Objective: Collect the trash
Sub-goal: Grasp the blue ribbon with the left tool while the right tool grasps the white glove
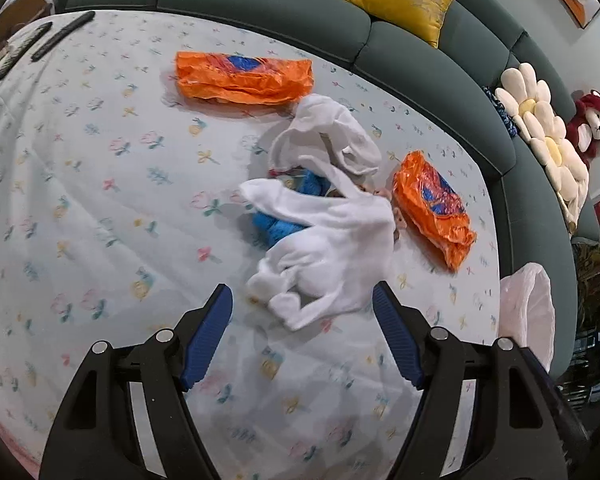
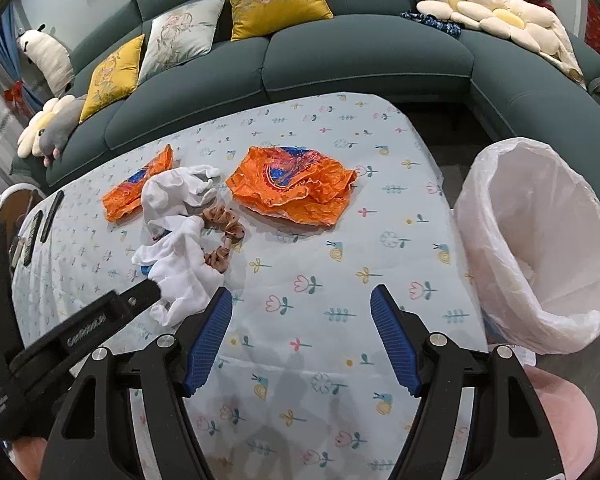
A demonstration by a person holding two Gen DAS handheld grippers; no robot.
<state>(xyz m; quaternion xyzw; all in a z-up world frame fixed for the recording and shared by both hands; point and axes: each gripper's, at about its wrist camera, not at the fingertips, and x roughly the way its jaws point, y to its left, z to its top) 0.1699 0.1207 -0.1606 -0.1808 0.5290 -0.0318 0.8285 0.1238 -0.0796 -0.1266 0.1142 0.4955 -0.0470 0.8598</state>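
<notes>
Two crumpled orange wrappers lie on the flowered tablecloth, one far [image 1: 244, 80] and one at the right [image 1: 432, 208]. Between them sits a heap of white cloth [image 1: 324, 240] over something blue [image 1: 280, 224]. My left gripper [image 1: 302, 300] hangs open just above the heap's near end, with cloth between its tips but not pressed. The right wrist view shows my right gripper [image 2: 300, 296] open over bare tablecloth, the larger orange wrapper [image 2: 292, 188] ahead of it, the white cloth [image 2: 176, 232] and a brown scrunchie [image 2: 224, 228] to its left.
A bin lined with a white bag [image 2: 536, 240] stands off the table's right edge. Dark remotes [image 2: 52, 212] lie at the far left. A green sofa [image 2: 340, 60] with cushions wraps behind the table. The left gripper's black finger [image 2: 132, 300] reaches in beside the cloth.
</notes>
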